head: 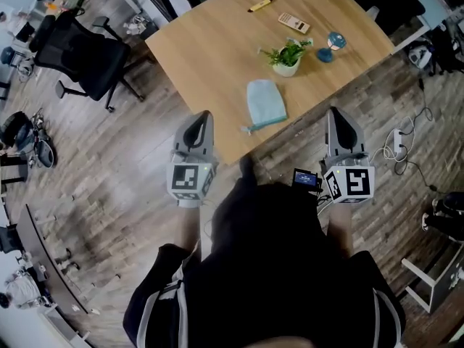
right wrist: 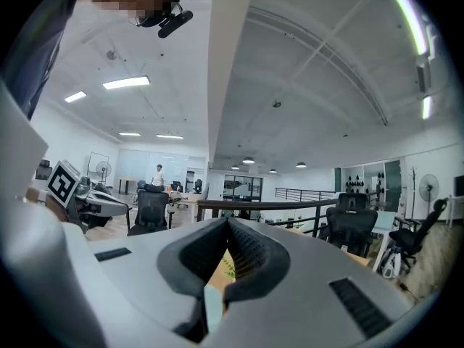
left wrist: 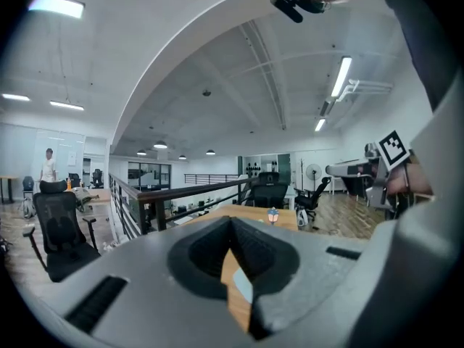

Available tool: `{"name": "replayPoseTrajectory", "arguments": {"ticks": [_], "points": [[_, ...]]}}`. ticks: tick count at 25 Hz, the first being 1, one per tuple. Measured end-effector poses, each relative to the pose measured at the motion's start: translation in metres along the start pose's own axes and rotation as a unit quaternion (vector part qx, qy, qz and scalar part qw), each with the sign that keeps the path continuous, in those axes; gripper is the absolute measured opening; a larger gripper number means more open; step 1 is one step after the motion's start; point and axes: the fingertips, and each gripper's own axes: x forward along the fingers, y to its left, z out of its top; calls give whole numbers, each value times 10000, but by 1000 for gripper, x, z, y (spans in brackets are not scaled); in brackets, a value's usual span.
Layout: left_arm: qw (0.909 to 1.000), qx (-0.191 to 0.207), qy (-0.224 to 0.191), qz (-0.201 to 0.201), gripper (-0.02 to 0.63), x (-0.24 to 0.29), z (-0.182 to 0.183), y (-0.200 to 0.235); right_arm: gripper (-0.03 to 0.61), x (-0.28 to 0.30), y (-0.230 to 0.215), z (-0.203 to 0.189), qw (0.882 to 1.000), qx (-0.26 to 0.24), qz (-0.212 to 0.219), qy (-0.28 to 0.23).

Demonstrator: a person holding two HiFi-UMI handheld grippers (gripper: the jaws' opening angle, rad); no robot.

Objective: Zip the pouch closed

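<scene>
A pale blue pouch [head: 265,104] lies flat on the wooden worktop [head: 210,56], close to its near edge. A small tab pokes out at the pouch's near left corner. Whether its zip is open or done up is too small to tell. The left hand-held gripper [head: 203,116] is held in the air near the worktop's near edge, left of the pouch and apart from it. Its jaws are clenched tip to tip with nothing between them. In the left gripper view, a sliver of worktop and pale blue pouch [left wrist: 243,285] shows through the hollow behind the met tips of that hand-held gripper [left wrist: 232,223]. The right hand-held gripper [head: 336,113] is held over the wood floor [head: 130,165], right of the pouch and well apart from it. Its jaws are also clenched on nothing, as the right gripper view shows [right wrist: 228,227]. Both point toward the far side, with the pouch between their lines and a little beyond their tips. Farther along the worktop stands a potted plant [head: 287,56], with a small blue ornament [head: 330,48] just to its right. A calculator [head: 293,23] and a yellow marker [head: 260,4] lie farther still. A black office chair [head: 83,53] stands on the floor to the far left.
</scene>
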Motion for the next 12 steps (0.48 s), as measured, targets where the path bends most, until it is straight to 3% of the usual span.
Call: {"name": "replayPoseTrajectory", "arguments": {"ticks": [12], "points": [[9995,-146,183,-229,0,23,-25,17,14,49,30,-7,9994,-124,265,182]]}}
